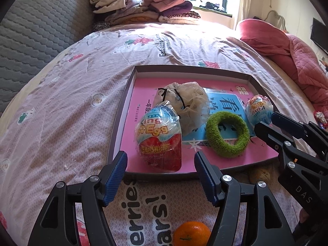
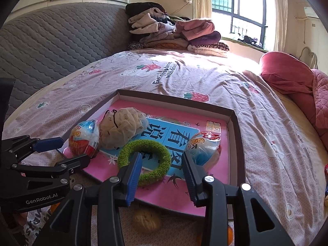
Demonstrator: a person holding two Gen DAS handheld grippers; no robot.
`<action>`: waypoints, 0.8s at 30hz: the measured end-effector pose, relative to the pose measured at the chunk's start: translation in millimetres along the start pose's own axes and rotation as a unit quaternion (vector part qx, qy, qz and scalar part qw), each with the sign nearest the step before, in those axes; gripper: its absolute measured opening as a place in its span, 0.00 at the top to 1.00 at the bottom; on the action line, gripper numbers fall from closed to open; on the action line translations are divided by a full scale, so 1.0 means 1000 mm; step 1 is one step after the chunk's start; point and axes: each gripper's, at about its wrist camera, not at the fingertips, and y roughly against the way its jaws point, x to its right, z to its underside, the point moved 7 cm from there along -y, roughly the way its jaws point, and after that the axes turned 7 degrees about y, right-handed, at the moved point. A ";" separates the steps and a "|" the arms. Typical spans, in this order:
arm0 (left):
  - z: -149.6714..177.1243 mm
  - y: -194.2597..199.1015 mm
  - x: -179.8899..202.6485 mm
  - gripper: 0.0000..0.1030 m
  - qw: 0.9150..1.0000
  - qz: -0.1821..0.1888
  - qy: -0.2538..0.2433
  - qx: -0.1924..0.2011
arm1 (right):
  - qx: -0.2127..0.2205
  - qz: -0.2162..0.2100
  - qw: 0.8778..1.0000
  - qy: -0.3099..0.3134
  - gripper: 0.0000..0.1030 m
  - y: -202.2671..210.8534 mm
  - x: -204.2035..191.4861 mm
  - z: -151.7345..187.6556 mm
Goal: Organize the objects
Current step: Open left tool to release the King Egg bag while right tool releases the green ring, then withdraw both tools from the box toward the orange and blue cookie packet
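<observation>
Bed (image 1: pixel 61 106) w/ pink strawberry-print sheet, grey quilted headboard (image 1: pixel 37 26), folded clothes pile (image 1: pixel 143 6) at far edge by window (image 2: pixel 239 10). Shallow box tray (image 1: pixel 131 86) near bed's front edge holds two King Egg packs (image 1: pixel 158 137) (image 2: pixel 205 145), cloth pouch (image 1: pixel 188 104), green knit ring (image 1: pixel 227 135). Left gripper (image 1: pixel 160 160) fingers open, empty; right gripper (image 2: pixel 162 164) fingers part-open, empty, above ring. Tangerine (image 1: pixel 191 234) & walnut (image 2: pixel 146 219) on sheet at front edge.

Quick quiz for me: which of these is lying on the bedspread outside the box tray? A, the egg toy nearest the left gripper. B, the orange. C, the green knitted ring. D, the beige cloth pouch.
B: the orange sits on the bedspread on the near side of the box tray, while the ring, the pouch and the egg toy lie inside it.
</observation>
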 end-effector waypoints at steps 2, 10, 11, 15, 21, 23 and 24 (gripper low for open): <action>0.001 0.004 -0.002 0.32 1.000 0.000 0.004 0.001 | 0.004 -0.001 1.000 0.002 0.61 0.005 -0.002 -0.001; 0.002 0.026 -0.005 0.32 1.000 -0.001 0.009 0.016 | 0.023 -0.003 1.000 -0.006 0.60 0.026 -0.002 -0.006; 0.002 0.030 -0.005 0.32 1.000 0.000 0.009 0.018 | 0.027 -0.004 1.000 -0.007 0.60 0.030 -0.002 -0.008; 0.002 0.043 -0.001 0.32 1.000 0.001 0.006 0.028 | 0.042 -0.006 0.999 -0.006 0.60 0.046 -0.005 -0.013; 0.003 0.061 0.005 0.32 0.999 0.003 0.000 0.040 | 0.064 -0.006 0.998 -0.001 0.58 0.067 -0.007 -0.019; 0.003 0.066 0.006 0.32 0.999 0.005 0.000 0.043 | 0.068 -0.005 0.998 -0.003 0.57 0.072 -0.007 -0.019; 0.003 0.069 0.007 0.32 0.999 0.005 0.001 0.045 | 0.069 -0.006 0.998 -0.006 0.57 0.074 -0.007 -0.019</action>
